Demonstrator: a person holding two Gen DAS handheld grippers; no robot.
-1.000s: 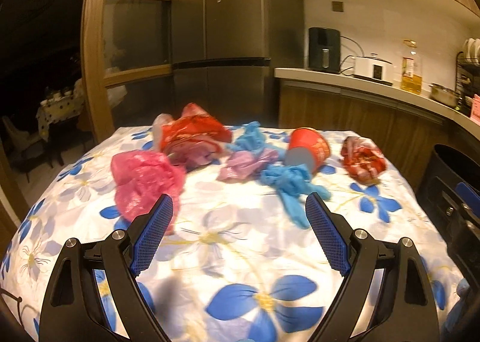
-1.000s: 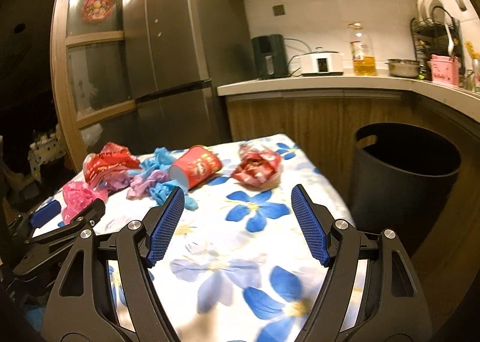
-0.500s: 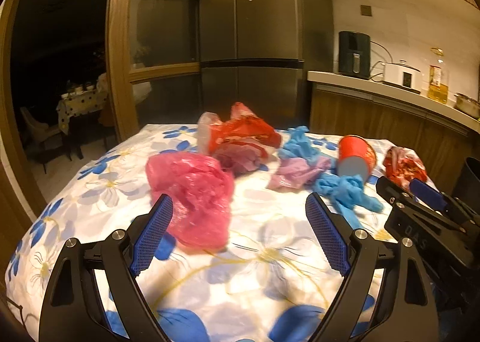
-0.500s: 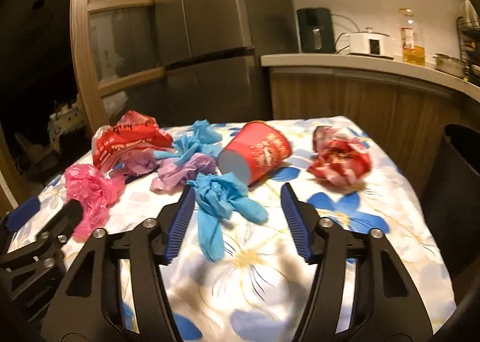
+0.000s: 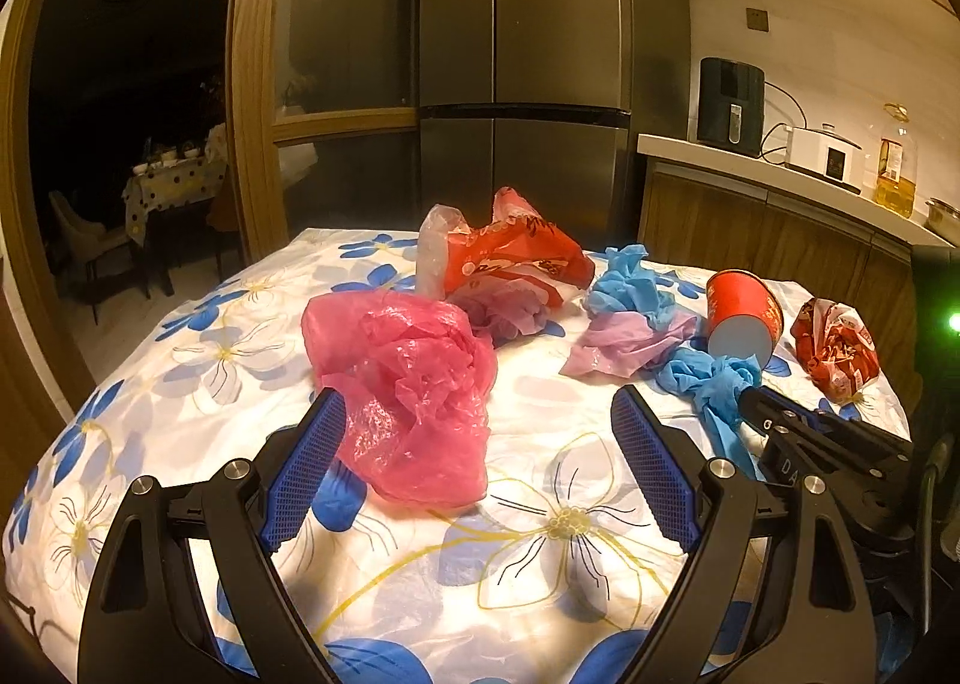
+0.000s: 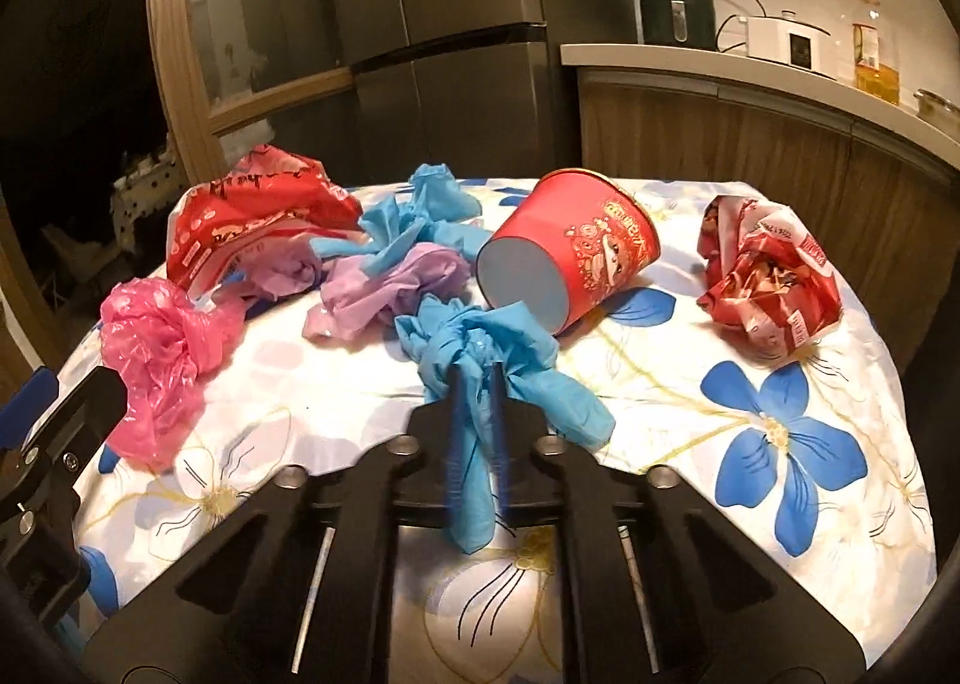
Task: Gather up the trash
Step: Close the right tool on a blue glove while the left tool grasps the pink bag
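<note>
A dim kitchen; a round table under a white cloth printed with blue flowers [image 6: 780, 438] carried the scattered trash. The right gripper [image 6: 477, 378] had its jaws pinched together on the knotted blue disposable glove [image 6: 480, 342], which lay just in front of the tipped red paper cup [image 6: 576, 252]. The left gripper [image 5: 474, 426] stood wide, holding nothing, its fingers framing the crumpled pink plastic bag [image 5: 408, 384]. A clean lift would draw the glove straight up, clear of the cup's rim. Bare cloth lay nearest both grippers; the crumpled red snack wrapper [image 6: 768, 276] sat near the table's right edge.
</note>
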